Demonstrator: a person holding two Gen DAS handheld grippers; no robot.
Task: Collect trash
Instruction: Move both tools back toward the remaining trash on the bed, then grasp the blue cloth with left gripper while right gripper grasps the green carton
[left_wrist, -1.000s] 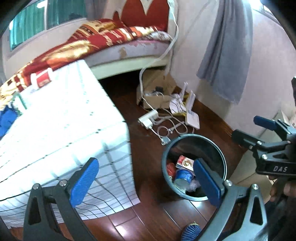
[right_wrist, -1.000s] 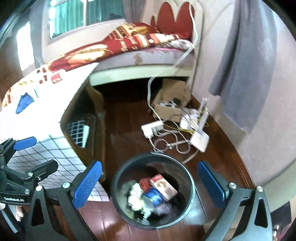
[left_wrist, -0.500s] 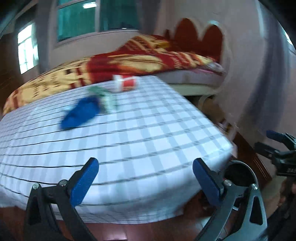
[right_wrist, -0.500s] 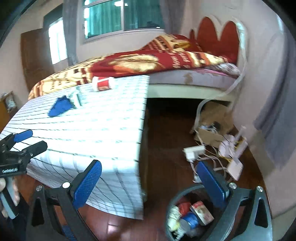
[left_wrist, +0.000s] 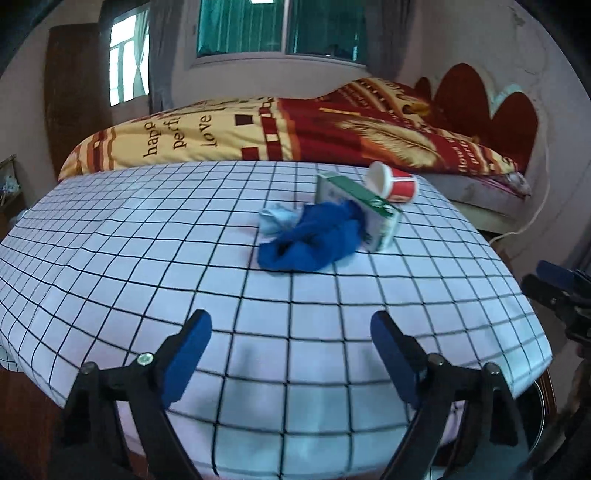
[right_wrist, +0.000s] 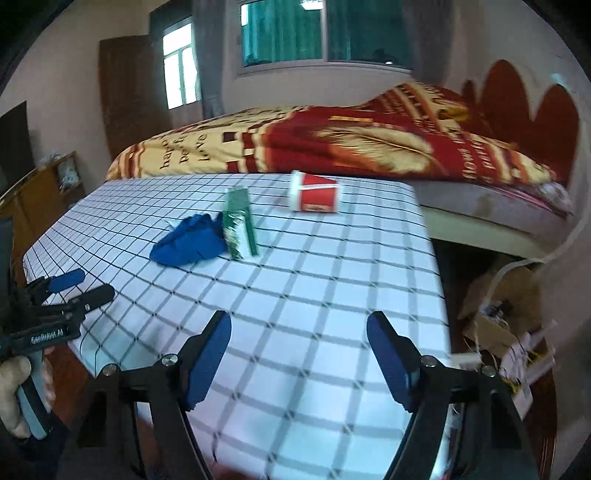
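Checked table (left_wrist: 110, 258), blue rag (left_wrist: 314, 236) beyond left gripper (left_wrist: 291, 350)

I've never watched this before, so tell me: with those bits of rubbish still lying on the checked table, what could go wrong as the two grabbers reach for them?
The paper cup lies on its side near the table's far edge, so a nudge might roll it off. The blue cloth lies against the green carton, so one grab might drag both.

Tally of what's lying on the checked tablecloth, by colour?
Blue: 1, crumpled blue cloth
Light blue: 1, small wad beside it
Green and white: 1, carton
Red and white: 1, paper cup on its side
Total: 4
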